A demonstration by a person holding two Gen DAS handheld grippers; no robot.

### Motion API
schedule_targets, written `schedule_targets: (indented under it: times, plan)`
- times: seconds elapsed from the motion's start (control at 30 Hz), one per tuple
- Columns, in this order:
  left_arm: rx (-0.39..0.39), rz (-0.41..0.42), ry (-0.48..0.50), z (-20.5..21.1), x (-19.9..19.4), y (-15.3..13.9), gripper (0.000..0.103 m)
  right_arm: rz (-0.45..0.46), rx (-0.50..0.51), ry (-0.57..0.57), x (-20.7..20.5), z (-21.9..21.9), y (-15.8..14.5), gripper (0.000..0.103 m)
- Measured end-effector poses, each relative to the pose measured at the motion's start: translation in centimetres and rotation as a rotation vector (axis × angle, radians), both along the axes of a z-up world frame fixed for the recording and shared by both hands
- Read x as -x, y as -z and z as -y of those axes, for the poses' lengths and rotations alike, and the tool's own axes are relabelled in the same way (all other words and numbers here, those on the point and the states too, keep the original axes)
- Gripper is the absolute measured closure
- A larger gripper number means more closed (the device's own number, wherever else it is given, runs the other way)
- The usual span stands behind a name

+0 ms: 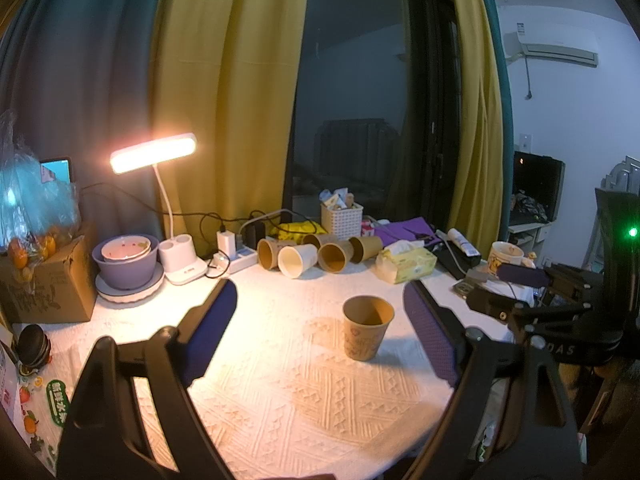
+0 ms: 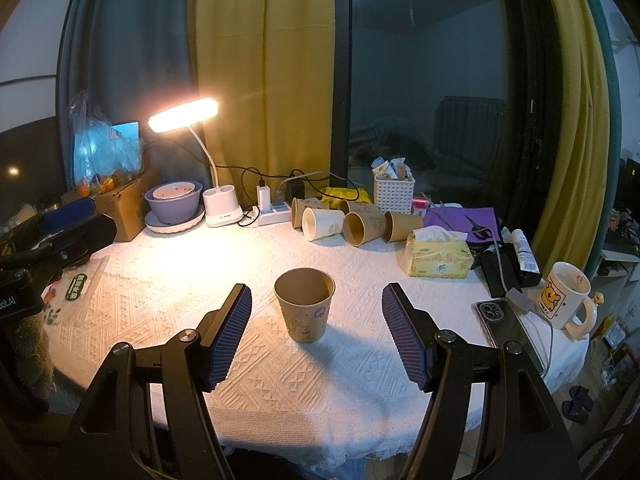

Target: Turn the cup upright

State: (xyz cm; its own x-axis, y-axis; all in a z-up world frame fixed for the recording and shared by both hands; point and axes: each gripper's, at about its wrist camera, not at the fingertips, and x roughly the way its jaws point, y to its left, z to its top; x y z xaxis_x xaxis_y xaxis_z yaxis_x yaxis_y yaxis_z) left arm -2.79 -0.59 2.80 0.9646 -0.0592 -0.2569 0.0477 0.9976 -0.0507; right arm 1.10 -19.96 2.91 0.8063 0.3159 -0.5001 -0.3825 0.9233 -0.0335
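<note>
Cup [image 2: 305, 305] upright on tablecloth [image 2: 280, 380], mouth up, just ahead of right claw [image 2: 316, 316], centred between its spread fingers, untouched. Left claw [image 1: 320, 320] also wide open, holding nothing; cup ahead, nearer its right finger.

White letters "DAS" show on the black body of the right gripper [image 1: 568, 312] as seen from the left wrist camera; white letters that look like "ooLAI", cut off by the frame edge, show on the black body of the left gripper [image 2: 60, 236] as seen from the right wrist camera; green labels with white Chinese characters sit on a printed sheet [image 1: 56, 398] at the table's left edge, too small to read; print on the tissue pack [image 2: 439, 258] is illegible.
</note>
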Motion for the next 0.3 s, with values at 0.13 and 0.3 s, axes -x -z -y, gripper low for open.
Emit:
schedule_targets:
  times: [0.13, 0.3]
  plan:
    - [0.0, -0.003, 0.003, 0.14, 0.16, 0.41, 0.017, 0.0, 0.0, 0.0, -0.02, -0.01, -0.03, 0.032]
    - [0.016, 0.008, 0.035, 0.17, 0.27, 0.65, 0.017, -0.006, 0.001, -0.002, 0.03, -0.21, 0.24, 0.032]
